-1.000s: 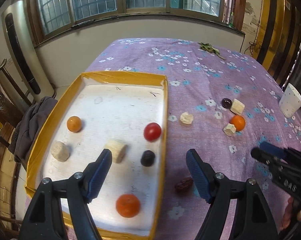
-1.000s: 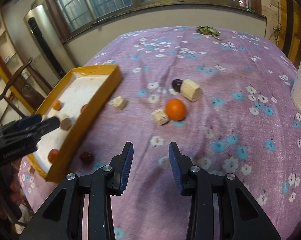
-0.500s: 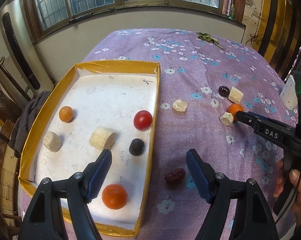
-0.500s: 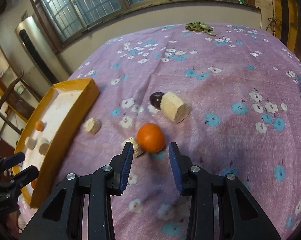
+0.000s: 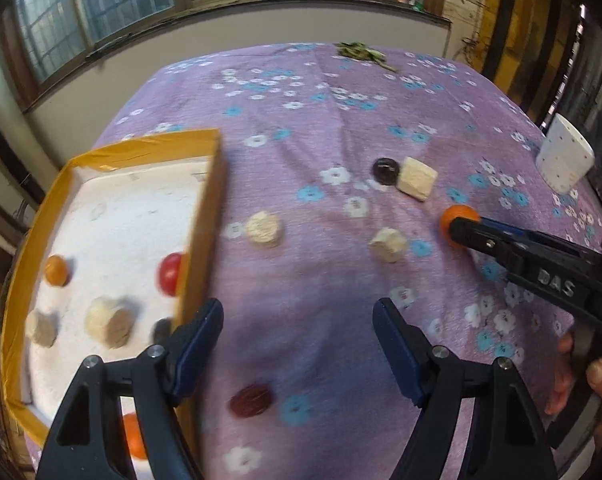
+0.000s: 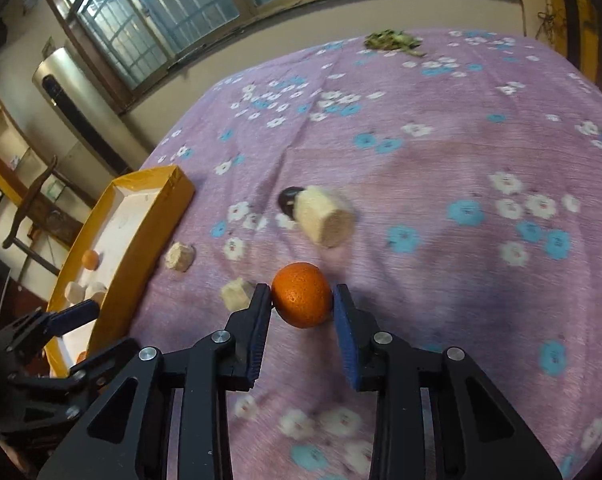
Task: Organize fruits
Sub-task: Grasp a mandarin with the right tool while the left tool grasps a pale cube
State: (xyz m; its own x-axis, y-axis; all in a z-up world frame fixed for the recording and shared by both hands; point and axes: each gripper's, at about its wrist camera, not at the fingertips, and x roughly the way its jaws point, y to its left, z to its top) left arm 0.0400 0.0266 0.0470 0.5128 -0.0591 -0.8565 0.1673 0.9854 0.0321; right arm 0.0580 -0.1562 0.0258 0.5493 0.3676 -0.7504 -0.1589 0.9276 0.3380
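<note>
My right gripper (image 6: 301, 300) has its jaws on both sides of an orange (image 6: 301, 294) on the purple flowered cloth; the pads touch or nearly touch it. It also shows in the left wrist view (image 5: 455, 222) at the orange (image 5: 457, 216). My left gripper (image 5: 297, 332) is open and empty above the cloth, just right of the yellow tray (image 5: 205, 216). A dark red date (image 5: 251, 400) lies between its fingers. The tray holds a small orange (image 5: 57, 270), a red tomato (image 5: 169, 274), banana pieces (image 5: 109, 322) and a dark fruit (image 5: 161, 328).
On the cloth lie banana pieces (image 5: 264, 229) (image 5: 387, 245) (image 5: 417, 178) and a dark plum (image 5: 385, 170). A white dotted cup (image 5: 563, 158) stands at the right. Green leaves (image 5: 361, 51) lie at the far edge. A chair (image 6: 29, 208) stands left of the table.
My right gripper has moved forward until the orange sits between its jaws. My left gripper has swung right, off the tray and over the cloth.
</note>
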